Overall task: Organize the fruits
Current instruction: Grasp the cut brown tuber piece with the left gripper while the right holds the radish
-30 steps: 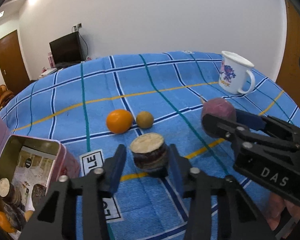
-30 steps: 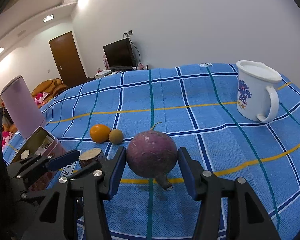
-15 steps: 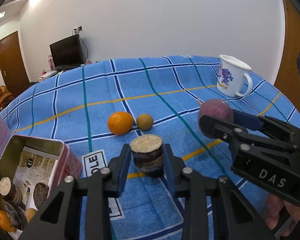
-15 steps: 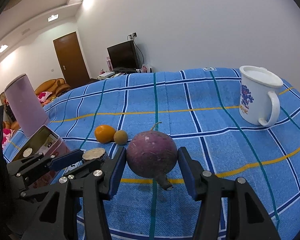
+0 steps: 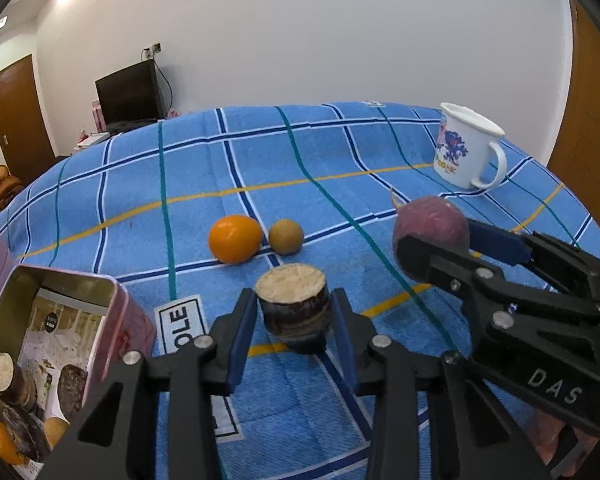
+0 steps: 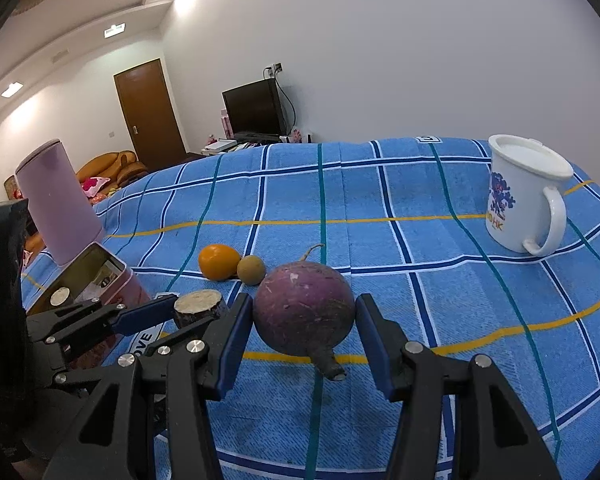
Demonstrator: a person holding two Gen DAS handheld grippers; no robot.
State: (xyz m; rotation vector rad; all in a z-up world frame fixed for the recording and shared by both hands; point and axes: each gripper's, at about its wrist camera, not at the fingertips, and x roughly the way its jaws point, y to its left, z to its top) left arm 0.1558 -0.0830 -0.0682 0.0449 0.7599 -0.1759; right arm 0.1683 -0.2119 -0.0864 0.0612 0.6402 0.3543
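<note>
Two grippers, each with a piece of food on the blue checked surface [image 5: 340, 168]

The big round purple root [image 6: 304, 306] sat between the right gripper [image 6: 300, 340] jaws, which pinched its wide middle; it looked heavy, hard and smooth. The small cut stump [image 5: 294, 306] stood between the left gripper [image 5: 294, 336] jaws, which were opening a little. It looked light and firm, best held by its dark sides.

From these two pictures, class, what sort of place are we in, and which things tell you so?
Probably a room in a home. A television stands by the wall, a sofa sits near a wooden door, and a mug rests on the blue checked cloth.
</note>
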